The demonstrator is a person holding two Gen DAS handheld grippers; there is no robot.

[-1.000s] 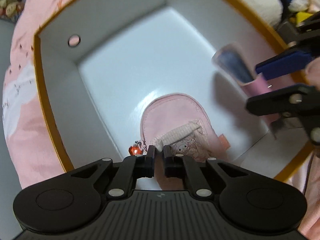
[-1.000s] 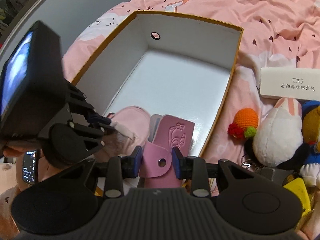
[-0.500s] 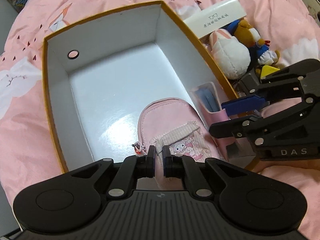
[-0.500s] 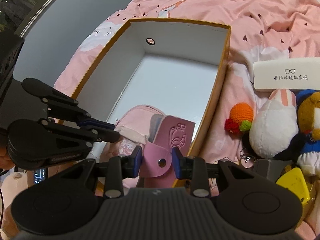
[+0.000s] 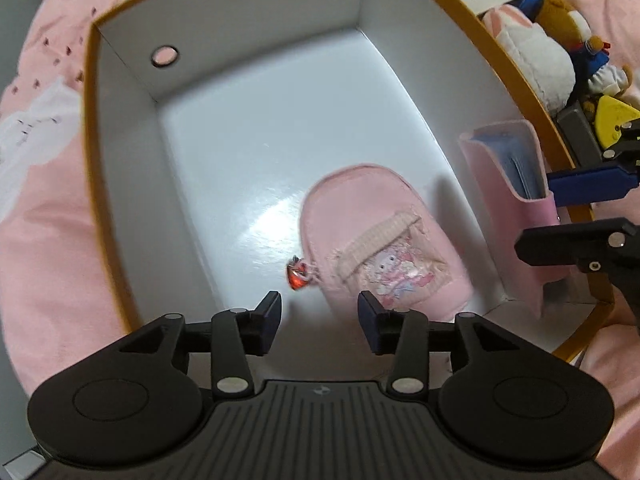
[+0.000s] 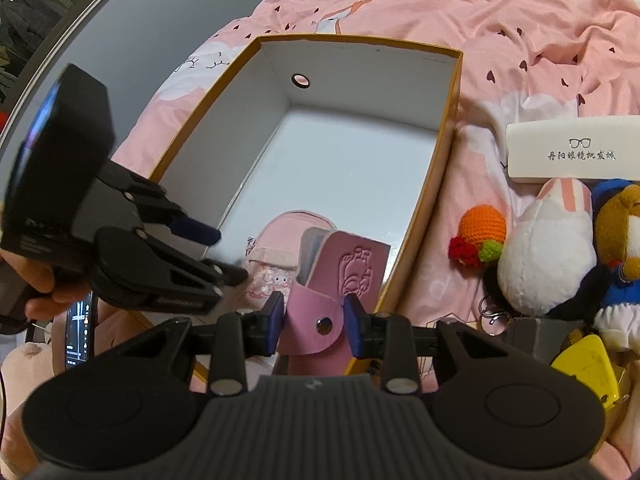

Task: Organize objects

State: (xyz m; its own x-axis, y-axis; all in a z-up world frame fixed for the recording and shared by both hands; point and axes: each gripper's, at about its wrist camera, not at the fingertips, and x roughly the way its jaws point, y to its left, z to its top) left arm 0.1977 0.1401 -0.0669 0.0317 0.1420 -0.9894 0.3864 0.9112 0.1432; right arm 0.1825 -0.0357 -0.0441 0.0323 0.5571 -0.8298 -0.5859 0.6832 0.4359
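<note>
A white box with an orange rim (image 5: 92,128) (image 6: 448,128) sits on a pink bedspread. Inside it lies a small pink pouch (image 5: 360,208) (image 6: 280,236) with a cartoon patch and a red charm (image 5: 297,276). My left gripper (image 5: 319,312) (image 6: 228,252) points down over the pouch, its jaws opening, nothing between them. My right gripper (image 6: 314,316) is shut on a pink snap-flap card holder (image 6: 340,280) (image 5: 520,200), held upright over the box's near right corner.
Right of the box lie a white glasses case (image 6: 576,152), a crocheted carrot (image 6: 480,232), a white plush rabbit (image 6: 544,256), a brown plush bear (image 6: 620,240), keys and a yellow triangle (image 6: 588,364). A hand (image 6: 36,284) holds the left gripper; a phone (image 6: 78,328) lies below it.
The left gripper's jaws have opened and let go of the pouch, which now lies on the box floor. The right gripper keeps its hold on the card holder, barely moved.
</note>
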